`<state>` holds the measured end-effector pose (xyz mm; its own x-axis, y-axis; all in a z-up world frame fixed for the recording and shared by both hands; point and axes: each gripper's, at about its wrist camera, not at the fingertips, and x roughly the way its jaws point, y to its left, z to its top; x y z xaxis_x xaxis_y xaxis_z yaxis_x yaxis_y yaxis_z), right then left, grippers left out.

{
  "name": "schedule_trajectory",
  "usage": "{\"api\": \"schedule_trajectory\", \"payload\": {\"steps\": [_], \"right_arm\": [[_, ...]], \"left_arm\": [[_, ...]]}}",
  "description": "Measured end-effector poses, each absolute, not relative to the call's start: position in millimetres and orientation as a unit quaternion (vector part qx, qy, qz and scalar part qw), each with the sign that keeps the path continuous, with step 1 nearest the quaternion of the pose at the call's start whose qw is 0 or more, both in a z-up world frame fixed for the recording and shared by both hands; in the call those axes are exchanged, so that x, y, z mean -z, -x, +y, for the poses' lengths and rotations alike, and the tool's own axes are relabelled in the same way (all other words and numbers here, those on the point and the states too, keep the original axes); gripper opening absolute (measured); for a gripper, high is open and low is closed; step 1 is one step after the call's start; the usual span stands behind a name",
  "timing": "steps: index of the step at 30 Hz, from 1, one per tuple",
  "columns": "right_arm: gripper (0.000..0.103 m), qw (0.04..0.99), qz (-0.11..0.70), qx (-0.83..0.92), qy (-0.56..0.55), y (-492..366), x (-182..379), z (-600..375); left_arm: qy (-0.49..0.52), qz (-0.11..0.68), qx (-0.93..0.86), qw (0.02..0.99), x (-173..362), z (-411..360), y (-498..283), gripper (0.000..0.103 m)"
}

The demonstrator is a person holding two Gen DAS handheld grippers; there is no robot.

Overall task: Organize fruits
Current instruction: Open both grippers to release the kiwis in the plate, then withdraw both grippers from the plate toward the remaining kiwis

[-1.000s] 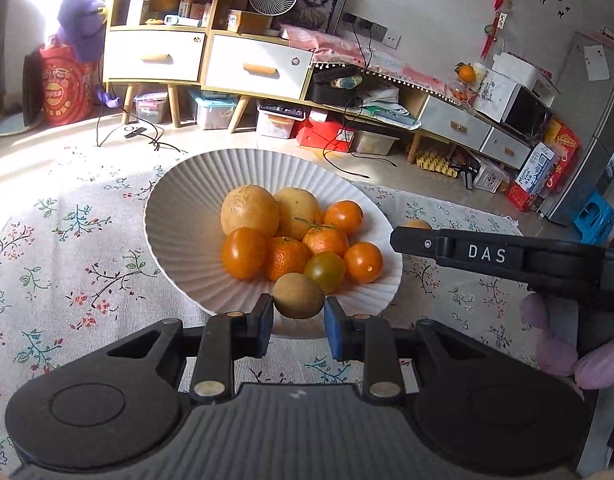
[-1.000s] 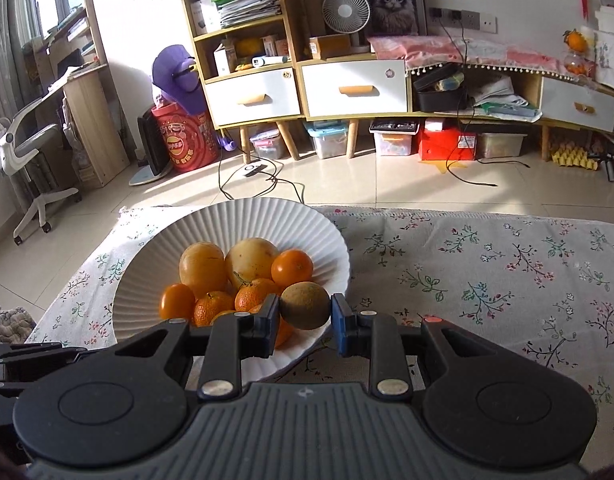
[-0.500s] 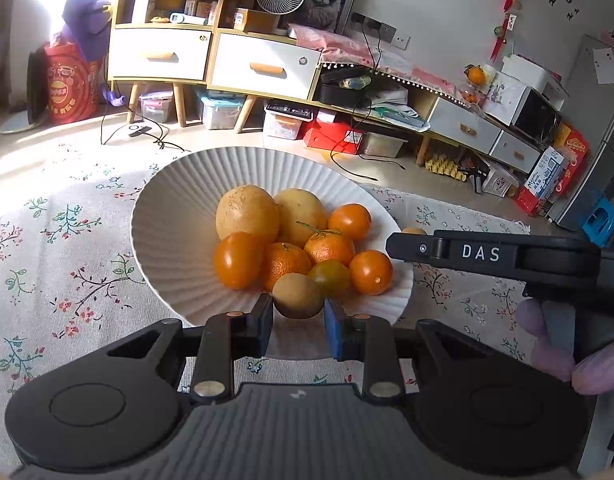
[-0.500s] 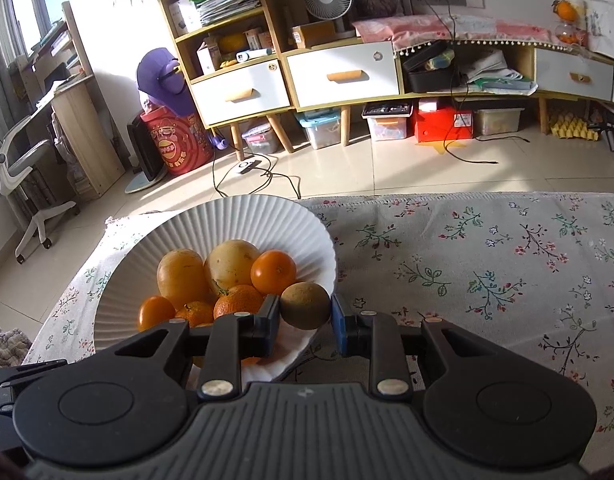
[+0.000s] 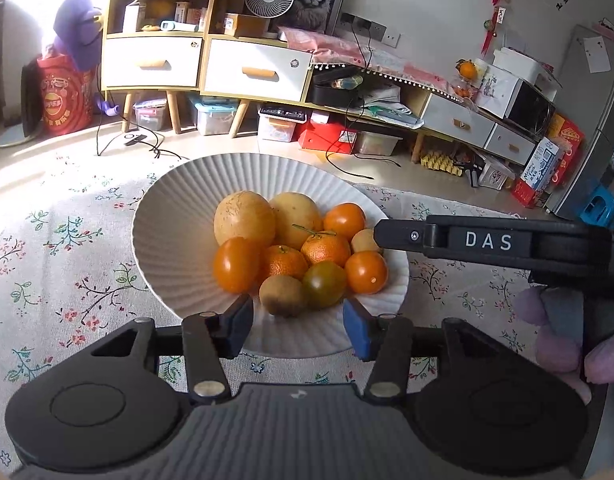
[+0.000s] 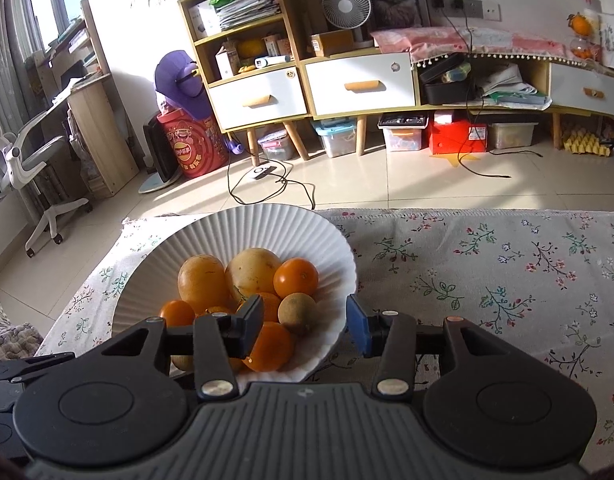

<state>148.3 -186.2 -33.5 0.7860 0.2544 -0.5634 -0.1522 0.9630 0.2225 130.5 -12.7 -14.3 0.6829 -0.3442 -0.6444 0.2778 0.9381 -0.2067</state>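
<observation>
Both claws wide, 2 kiwis (image 5: 283,295) resting in bowl (image 5: 167,236) w/ oranges

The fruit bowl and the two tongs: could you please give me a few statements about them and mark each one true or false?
1. Both tongs are open and hold nothing. True: the left tongs and the right tongs stand with their jaws apart.
2. A kiwi lies in the white bowl near its front rim. True.
3. The bowl stands on bare wood. False: it stands on a flowered tablecloth.
4. All the fruit in the bowl is orange. False: one greenish tomato lies beside the kiwi.
5. A second brown fruit lies in the bowl between the right tongs' jaws. True.
</observation>
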Motion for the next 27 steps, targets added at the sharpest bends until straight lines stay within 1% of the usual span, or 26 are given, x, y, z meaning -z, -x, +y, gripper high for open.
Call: {"api": "schedule_trajectory", "payload": {"steps": [2,3,5,7,9,11,15,19,21,27], "right_arm": [[0.049,0.941,0.308,-0.108,-0.086,-146.3,31.4,-188.1],[0.05,0.941,0.309,-0.107,-0.087,-145.2,30.8,-189.2],[0.056,0.941,0.309,-0.105,-0.085,-142.2,29.5,-190.7],[0.061,0.941,0.311,-0.103,-0.079,-137.1,28.7,-191.8],[0.064,0.942,0.314,-0.102,-0.067,-133.3,28.5,-192.4],[0.069,0.942,0.315,-0.101,-0.052,-128.4,28.3,-192.0],[0.076,0.941,0.32,-0.096,-0.046,-116.2,26.7,-196.1],[0.086,0.942,0.317,-0.103,-0.047,-104.0,22.9,-196.4],[0.089,0.941,0.318,-0.106,-0.045,-98.7,22.7,-194.9],[0.095,0.94,0.321,-0.116,-0.03,-81.4,26.5,-188.6]], "left_arm": [[0.042,0.36,0.173,0.916,13.0,-11.8,-128.9,0.045],[0.038,0.359,0.173,0.916,12.1,-11.4,-127.2,0.048],[0.028,0.355,0.176,0.918,10.2,-9.7,-122.5,0.054],[0.013,0.349,0.174,0.921,7.5,-9.2,-117.7,0.066],[-0.006,0.342,0.177,0.923,4.6,-7.6,-112.3,0.073],[-0.014,0.338,0.18,0.924,2.5,-3.6,-107.6,0.076],[-0.02,0.34,0.184,0.922,2.3,6.2,-100.1,0.084],[-0.033,0.338,0.186,0.922,0.8,13.4,-90.6,0.091],[-0.035,0.337,0.189,0.922,0.5,16.9,-84.2,0.093],[-0.048,0.345,0.202,0.915,1.8,21.9,-71.7,0.093]]}}
